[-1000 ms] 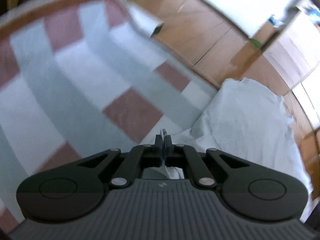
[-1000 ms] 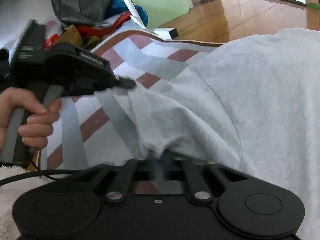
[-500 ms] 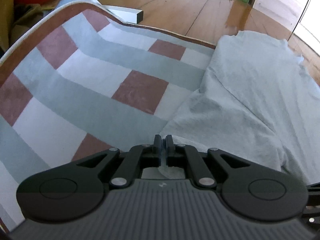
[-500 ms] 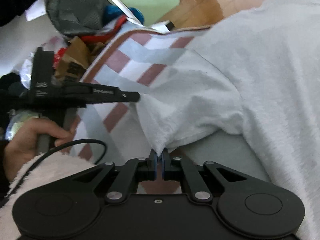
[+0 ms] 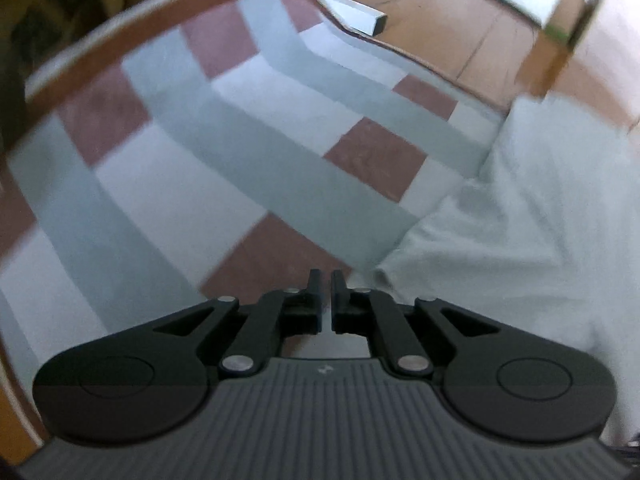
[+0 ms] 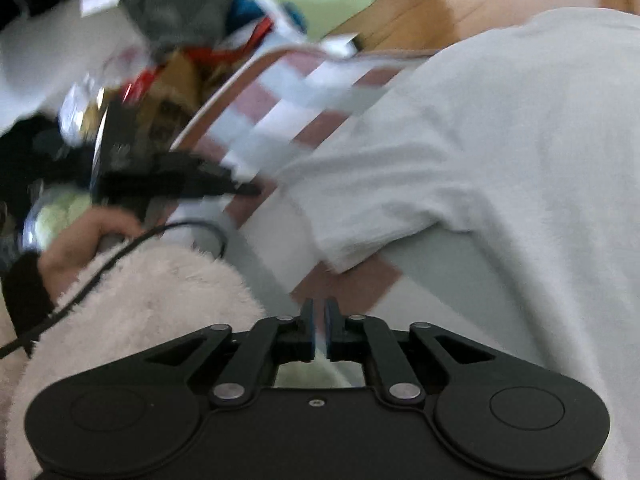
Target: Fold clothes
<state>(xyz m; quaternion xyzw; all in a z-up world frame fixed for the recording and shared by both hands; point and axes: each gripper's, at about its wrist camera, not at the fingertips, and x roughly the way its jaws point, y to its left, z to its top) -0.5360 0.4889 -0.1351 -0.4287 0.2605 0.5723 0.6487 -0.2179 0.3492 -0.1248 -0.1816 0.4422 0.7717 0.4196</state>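
Support: a checked mat [image 5: 248, 168] is spread over a wooden floor [image 5: 460, 24].
Pattern: pale grey bands and white and red-brown squares, edged with a brown border [image 5: 132, 32].
On the mat: a light grey shirt [image 6: 500, 152] is laid over its right part, one sleeve [image 6: 360, 216] spread flat on the checks.
Far edge: clutter, blurred, is seen beyond the border.
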